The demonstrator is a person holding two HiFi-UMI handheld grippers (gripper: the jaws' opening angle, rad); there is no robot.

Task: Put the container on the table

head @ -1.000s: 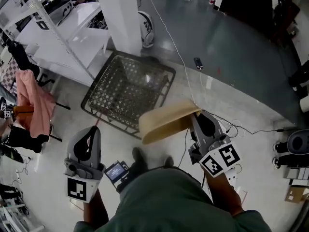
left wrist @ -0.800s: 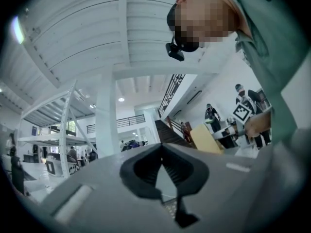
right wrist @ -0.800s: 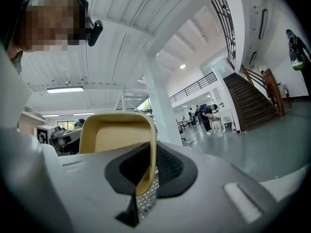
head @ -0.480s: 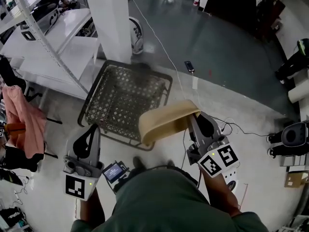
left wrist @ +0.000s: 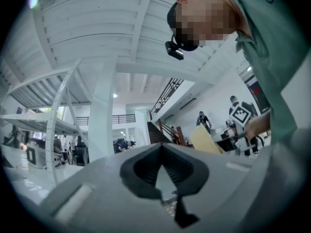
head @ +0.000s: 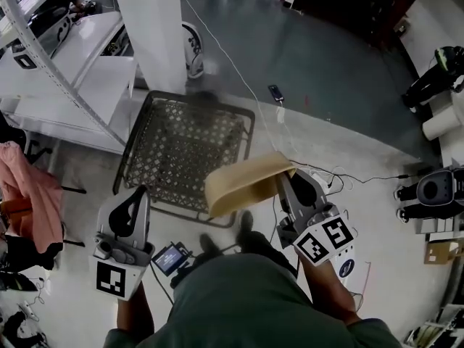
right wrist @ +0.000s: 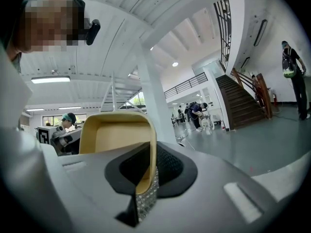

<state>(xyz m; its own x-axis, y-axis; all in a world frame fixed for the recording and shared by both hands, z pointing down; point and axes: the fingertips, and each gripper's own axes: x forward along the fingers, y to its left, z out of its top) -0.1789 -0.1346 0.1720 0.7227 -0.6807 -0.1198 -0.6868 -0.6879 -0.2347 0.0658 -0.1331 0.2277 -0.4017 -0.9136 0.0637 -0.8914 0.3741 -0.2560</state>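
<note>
Tan rectangular container (head: 243,185), empty, tilted in the air, one wall pinched in right claw (head: 285,177)

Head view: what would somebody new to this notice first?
The tan container stands out first, held in the air by its rim in the right gripper, in the middle of the picture. Just beyond it a dark wire basket sits on the pale floor, and the left gripper hangs shut and empty at lower left.

Black wire basket (head: 181,147) on grey floor (head: 312,56) beside white pillar (head: 156,27)
</note>
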